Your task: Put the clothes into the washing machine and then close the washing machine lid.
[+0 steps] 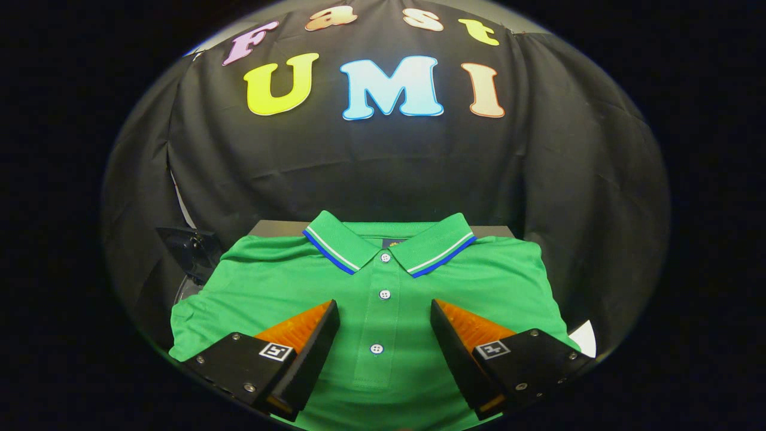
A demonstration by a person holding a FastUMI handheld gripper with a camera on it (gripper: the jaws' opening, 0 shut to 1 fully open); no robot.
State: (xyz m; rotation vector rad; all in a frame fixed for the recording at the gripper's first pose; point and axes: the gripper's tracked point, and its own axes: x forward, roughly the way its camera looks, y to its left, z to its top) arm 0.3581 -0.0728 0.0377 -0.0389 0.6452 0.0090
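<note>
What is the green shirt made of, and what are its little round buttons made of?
The green polo shirt looks like soft knit fabric, probably cotton or a blend: matte, with gentle wrinkles and a striped collar. Its buttons look like pale, shiny plastic with tiny holes, though that is a guess. The gripper hangs over it, jaws open, pinching nothing.

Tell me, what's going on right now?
Gripper open, above the shirt. Shirt flat, buttoned, not yet gripped. Nothing between fingers and shirt.
</note>
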